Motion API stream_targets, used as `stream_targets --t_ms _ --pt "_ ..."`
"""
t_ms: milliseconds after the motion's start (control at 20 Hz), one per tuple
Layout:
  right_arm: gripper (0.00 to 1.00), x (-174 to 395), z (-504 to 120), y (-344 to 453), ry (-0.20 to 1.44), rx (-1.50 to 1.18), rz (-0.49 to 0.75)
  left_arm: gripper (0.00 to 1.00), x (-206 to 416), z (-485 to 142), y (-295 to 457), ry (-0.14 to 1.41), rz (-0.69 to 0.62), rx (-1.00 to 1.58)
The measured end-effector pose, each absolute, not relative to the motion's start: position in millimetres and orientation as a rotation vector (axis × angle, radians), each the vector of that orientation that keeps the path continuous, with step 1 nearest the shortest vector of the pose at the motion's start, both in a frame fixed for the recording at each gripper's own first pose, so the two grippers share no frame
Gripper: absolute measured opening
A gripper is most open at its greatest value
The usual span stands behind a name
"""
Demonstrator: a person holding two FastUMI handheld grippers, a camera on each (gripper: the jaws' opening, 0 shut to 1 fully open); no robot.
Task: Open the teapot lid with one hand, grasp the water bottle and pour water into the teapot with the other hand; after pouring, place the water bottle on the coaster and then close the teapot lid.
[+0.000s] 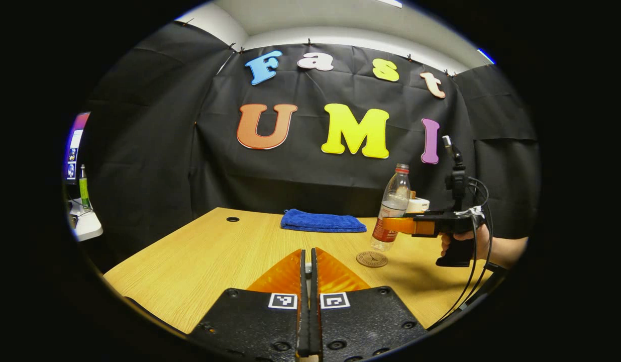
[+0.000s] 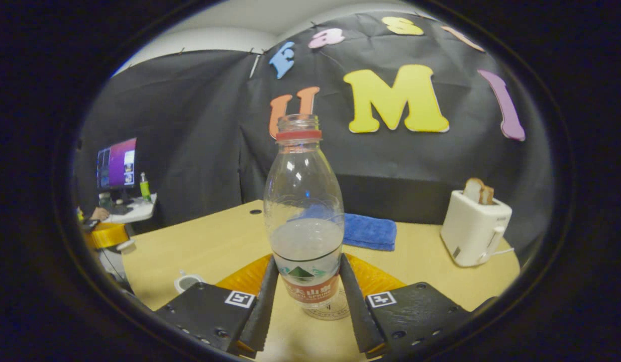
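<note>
Closest to me, between the two fingers of my right gripper (image 2: 310, 296), stands the clear plastic water bottle with a red neck ring and red label (image 2: 304, 221); both fingers press on its labelled lower part, and it is upright, cap off, about half full of water. From my left gripper view it hangs just above the tan wooden table (image 1: 200, 251), beside the round brown coaster (image 1: 372, 259) and not yet over it. My left gripper (image 1: 306, 281) has its fingers pressed together on nothing.

Risks, as I judge them: the neck is open, so any tilt on the way down spills water; the grip sits low on a tall bottle, so it could pivot in my fingers; landing on the coaster's edge could leave it rocking when I let go.

At the table's near left corner a small white vessel (image 2: 187, 281) may be the teapot; I cannot tell its contents, or whether its lid is on
</note>
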State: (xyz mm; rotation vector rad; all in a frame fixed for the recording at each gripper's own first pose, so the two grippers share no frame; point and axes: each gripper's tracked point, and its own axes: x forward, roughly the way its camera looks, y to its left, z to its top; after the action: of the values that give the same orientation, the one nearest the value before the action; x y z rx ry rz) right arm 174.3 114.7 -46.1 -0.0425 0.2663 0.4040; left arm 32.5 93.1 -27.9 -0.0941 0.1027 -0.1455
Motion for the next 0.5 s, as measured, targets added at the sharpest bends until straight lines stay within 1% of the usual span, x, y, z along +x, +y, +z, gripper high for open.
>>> stream_targets --t_ms 150,500 --pt "0.65 200 -63 106 0.299 -0.035 0.36 0.02 32 -32 96 0.113 -0.136 -0.083" --pt "0.66 213 -89 98 0.36 -0.024 0.324 0.02 34 -39 101 0.131 -0.118 -0.08"
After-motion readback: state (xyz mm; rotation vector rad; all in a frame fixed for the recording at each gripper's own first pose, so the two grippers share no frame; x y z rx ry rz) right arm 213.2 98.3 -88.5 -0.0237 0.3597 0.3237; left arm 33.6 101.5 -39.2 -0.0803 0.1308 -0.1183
